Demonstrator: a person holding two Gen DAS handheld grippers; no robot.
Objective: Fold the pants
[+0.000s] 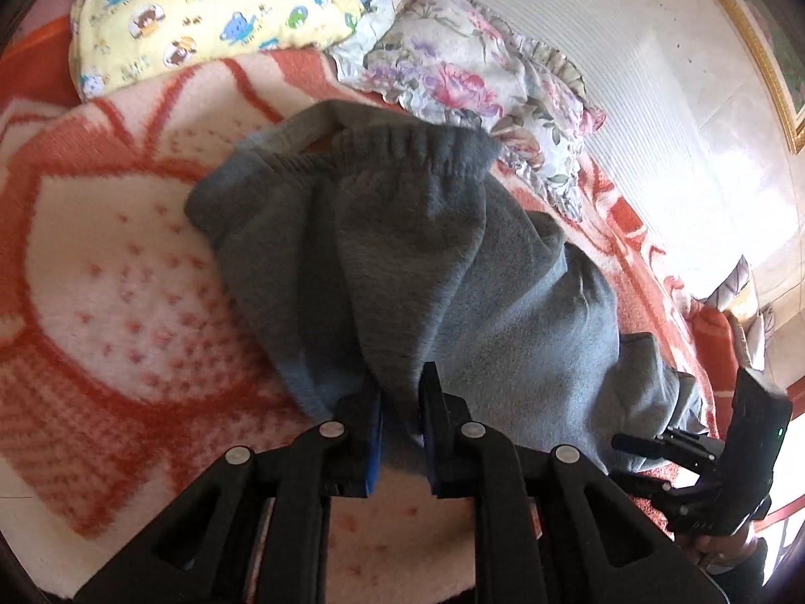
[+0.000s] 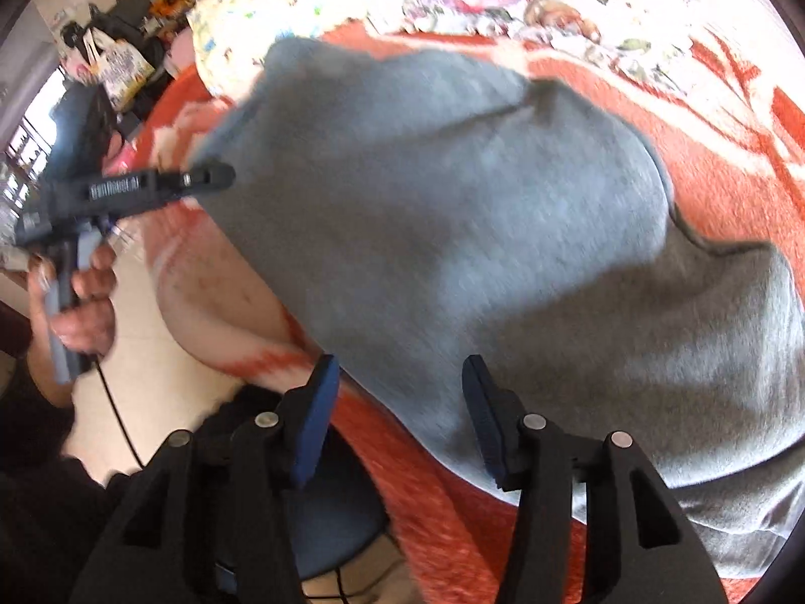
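Note:
Grey fleece pants [image 1: 427,261] lie bunched on an orange and cream blanket [image 1: 126,261], elastic waistband [image 1: 417,146] at the far end. My left gripper [image 1: 401,397] sits at their near edge, jaws a narrow gap apart, with a fold of grey fabric standing loosely between the pads. In the right wrist view the pants [image 2: 453,211] spread wide over the blanket [image 2: 729,191]. My right gripper [image 2: 400,382] hovers just above their near edge, jaws wide apart and gripping nothing. The left gripper's side [image 2: 151,186] shows at the left of that view, held by a hand [image 2: 85,297].
A yellow cartoon-print pillow [image 1: 211,15] and a floral pillow [image 1: 468,75] lie beyond the pants. A pale wall with a gold picture frame [image 1: 754,50] runs along the right. The bed's edge drops to light floor [image 2: 146,352]; a blue stool seat [image 2: 332,518] stands below.

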